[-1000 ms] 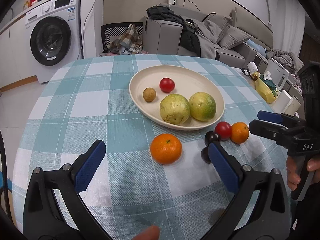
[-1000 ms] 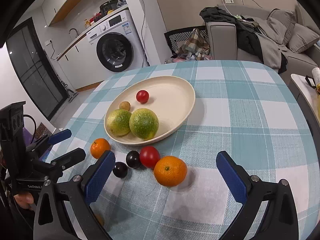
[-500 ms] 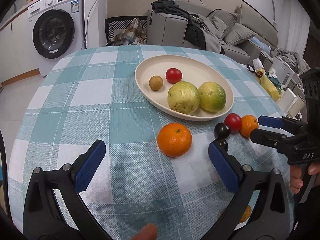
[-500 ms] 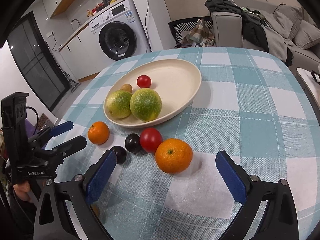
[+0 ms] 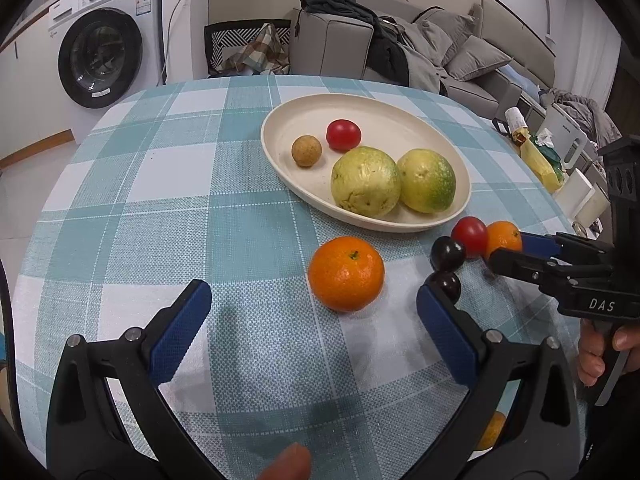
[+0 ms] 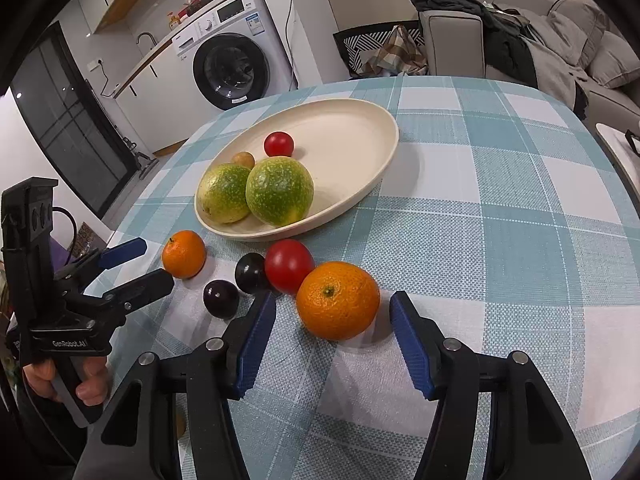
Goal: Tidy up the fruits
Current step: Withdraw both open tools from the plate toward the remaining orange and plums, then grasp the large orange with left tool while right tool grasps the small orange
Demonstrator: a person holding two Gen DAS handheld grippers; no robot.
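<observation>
- Your right claw [image 6: 333, 344] has just been closing around the round orange tangerine [image 6: 338, 300]; blue pads [image 6: 259, 340] bracketing it, not yet pressing.
- Tangerine is sitting on the checked teal surface [image 6: 500, 248], just beside the red tomato [image 6: 289, 266], near the cream oval plate [image 6: 360, 196].
- Your left claw [image 5: 312, 328] is hanging released, nearing the second orange tangerine [image 5: 346, 273].
- Likely grasping next, then plating.

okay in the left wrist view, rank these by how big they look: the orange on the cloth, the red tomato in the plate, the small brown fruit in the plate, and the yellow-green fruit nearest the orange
Largest to smallest as they look:
1. yellow-green fruit and orange: too close to call, and the orange sits nearer the camera
2. red tomato
3. small brown fruit, only slightly smaller than the tomato
</observation>
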